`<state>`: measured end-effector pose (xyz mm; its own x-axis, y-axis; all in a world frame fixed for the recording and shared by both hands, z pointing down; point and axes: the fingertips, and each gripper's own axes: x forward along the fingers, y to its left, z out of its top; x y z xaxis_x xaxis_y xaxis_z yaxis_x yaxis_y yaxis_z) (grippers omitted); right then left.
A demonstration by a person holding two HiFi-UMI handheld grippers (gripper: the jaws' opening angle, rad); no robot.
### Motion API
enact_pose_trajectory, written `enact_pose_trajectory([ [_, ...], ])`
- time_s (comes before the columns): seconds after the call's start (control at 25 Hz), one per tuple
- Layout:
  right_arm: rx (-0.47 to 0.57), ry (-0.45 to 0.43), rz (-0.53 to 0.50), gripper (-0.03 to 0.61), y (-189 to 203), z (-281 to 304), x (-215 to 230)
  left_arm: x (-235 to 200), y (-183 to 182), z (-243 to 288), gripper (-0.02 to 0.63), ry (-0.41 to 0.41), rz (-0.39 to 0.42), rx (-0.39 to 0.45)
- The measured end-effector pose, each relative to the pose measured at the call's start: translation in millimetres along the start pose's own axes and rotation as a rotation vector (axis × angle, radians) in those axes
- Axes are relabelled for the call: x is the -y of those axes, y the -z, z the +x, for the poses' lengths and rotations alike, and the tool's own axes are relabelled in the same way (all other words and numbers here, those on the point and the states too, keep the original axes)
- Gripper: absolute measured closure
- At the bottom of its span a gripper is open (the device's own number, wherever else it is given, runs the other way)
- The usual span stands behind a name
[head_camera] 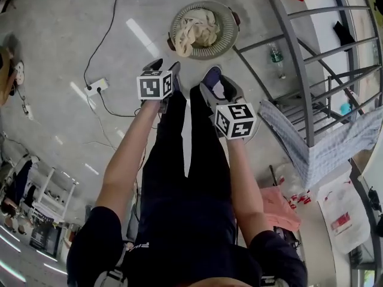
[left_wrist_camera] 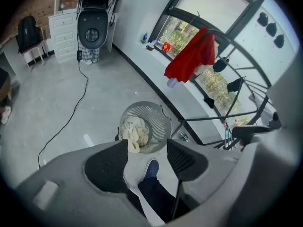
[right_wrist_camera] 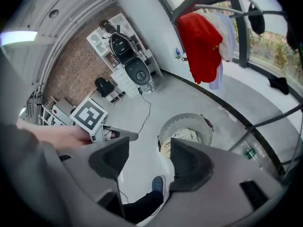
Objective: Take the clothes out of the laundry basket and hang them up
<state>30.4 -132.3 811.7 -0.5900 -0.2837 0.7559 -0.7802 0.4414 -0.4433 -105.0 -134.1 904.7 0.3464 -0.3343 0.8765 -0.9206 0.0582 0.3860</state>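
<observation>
- Clothes (head_camera: 196, 30), a pale tangled bundle, lie in the round laundry basket (head_camera: 224, 17) on the floor, just ahead of the person's feet and beside the foot of the drying rack (head_camera: 287, 34).
- Nothing is held by the left tool (left_wrist_camera: 147, 145): its jaws stand wide apart, and only the basket, a shoe and the floor are seen between them.
- The right tool (right_wrist_camera: 149, 145) is likewise spread wide and empty, and the basket is framed just past its jaws.
- Neither tool touches the basket or the clothes; both are well short of them.
- A poor grasp is judged the main risk: the bundle is knotted together, so several pieces may be lifted at once, or only a loose fold may be pinched and slip free.
- The basket looks light, so it may be dragged or tipped if its rim is caught by a jaw or a garment snags on its ribbed wall.
- The rack's slanting bars are close on the right, and the right tool may be knocked against them on the way up.
- A cable (head_camera: 102, 40) trails over the floor on the left, where a foot may be caught.
- Both forearms are stretched forward and down over the person's legs, the tools side by side and near each other, angled steeply at the floor, the left the steeper.
</observation>
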Motion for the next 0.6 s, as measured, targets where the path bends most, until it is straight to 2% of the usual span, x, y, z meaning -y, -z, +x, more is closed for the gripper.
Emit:
enact_pose_trajectory([
  [0.28,-0.055,-0.015,0.033,0.308,45,47,44,-42,29,113,0.367,-0.032,-0.104,-0.048],
  [0.6,-0.094,-0.041,0.018,0.308,82,87,67,-80,73,205,0.367,-0.037,-0.251,-0.070],
])
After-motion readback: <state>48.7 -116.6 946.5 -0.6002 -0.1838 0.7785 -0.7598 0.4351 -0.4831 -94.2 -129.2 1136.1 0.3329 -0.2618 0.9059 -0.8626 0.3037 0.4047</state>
